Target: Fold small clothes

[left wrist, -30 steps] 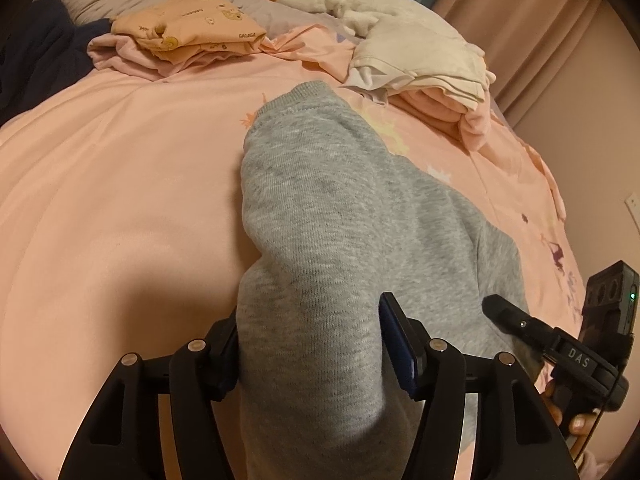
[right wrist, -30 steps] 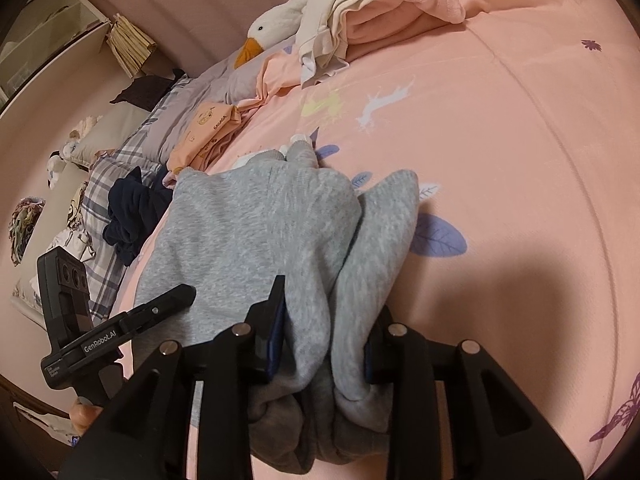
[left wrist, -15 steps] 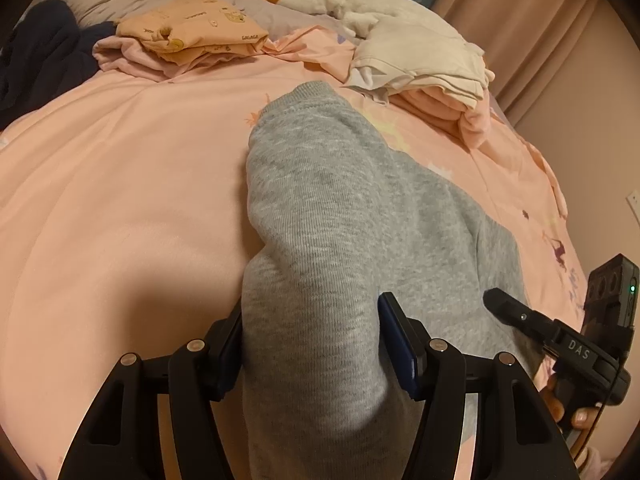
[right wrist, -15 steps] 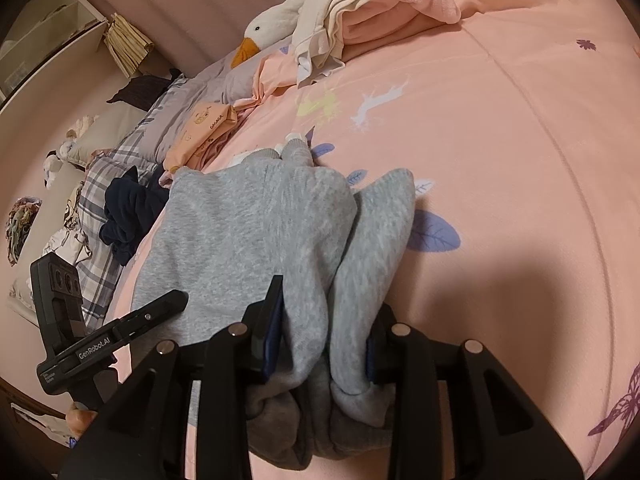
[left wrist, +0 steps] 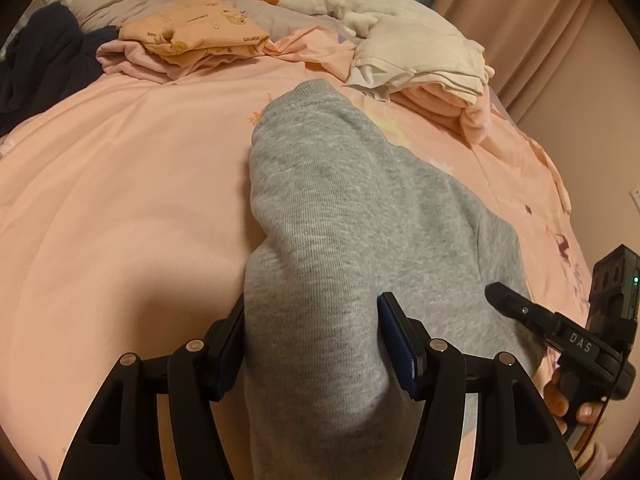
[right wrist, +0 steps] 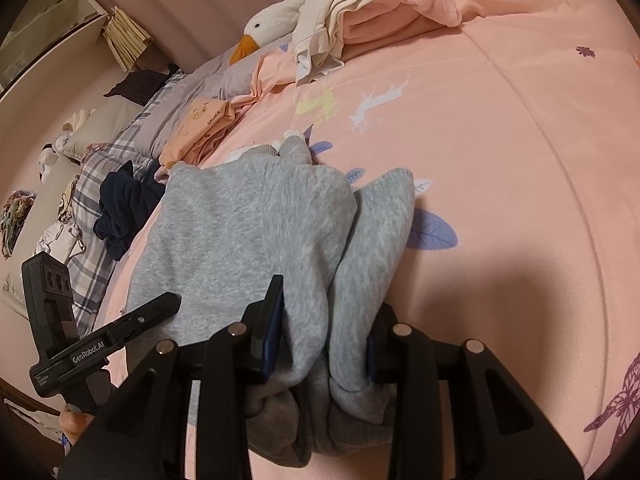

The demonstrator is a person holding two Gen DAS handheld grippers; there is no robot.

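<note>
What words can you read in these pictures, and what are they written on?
"DAS": on the right tool, seen from the left camera.
"GenRobot.AI": on the left tool, seen from the right camera; smaller print beside it is too blurred to read.
"GAGAGA": on the folded orange cloth; its other small words are too blurred.
Nothing readable on the grey garment.

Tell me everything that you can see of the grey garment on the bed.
The grey garment is a small piece of soft, heathered knit, like sweatshirt fleece, with a ribbed cuff at its far end. It lies on the pink bedcover, folded over itself in layers, with bunched folds at the near edge. The left claw and the right claw each pinch its near edge. Whether it is trousers or a top, I cannot tell.
</note>
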